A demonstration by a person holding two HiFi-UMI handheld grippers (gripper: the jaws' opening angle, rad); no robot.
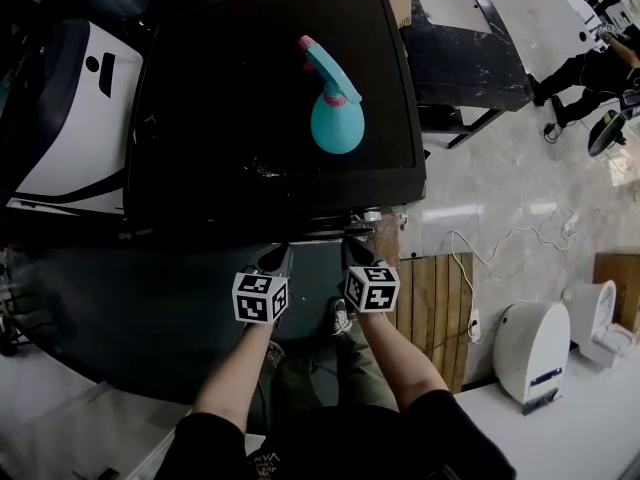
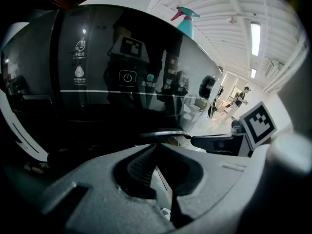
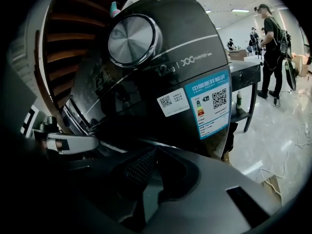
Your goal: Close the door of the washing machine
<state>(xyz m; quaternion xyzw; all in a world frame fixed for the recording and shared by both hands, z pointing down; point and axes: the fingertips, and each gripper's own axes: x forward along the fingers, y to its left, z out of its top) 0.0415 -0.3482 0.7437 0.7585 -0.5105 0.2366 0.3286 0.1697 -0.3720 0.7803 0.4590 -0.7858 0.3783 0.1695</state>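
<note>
Head view: the left hand-held gripper [image 1: 278, 258] and right hand-held gripper [image 1: 355, 250], both closed on nothing, point side by side at the front of the black washer [image 1: 220, 118], which has a teal bottle [image 1: 332, 103] on top. Left gripper view: jaws together, facing the panel [image 2: 126, 77]. Right gripper view: jaws together; the chrome rim of the door [image 3: 78, 113] shows low on the washer front, left of the dial [image 3: 132, 39], near the tips.

Left tongs [image 1: 278, 256] and right tongs [image 1: 355, 248] sit side by side, jaws together, tilted downward.
</note>
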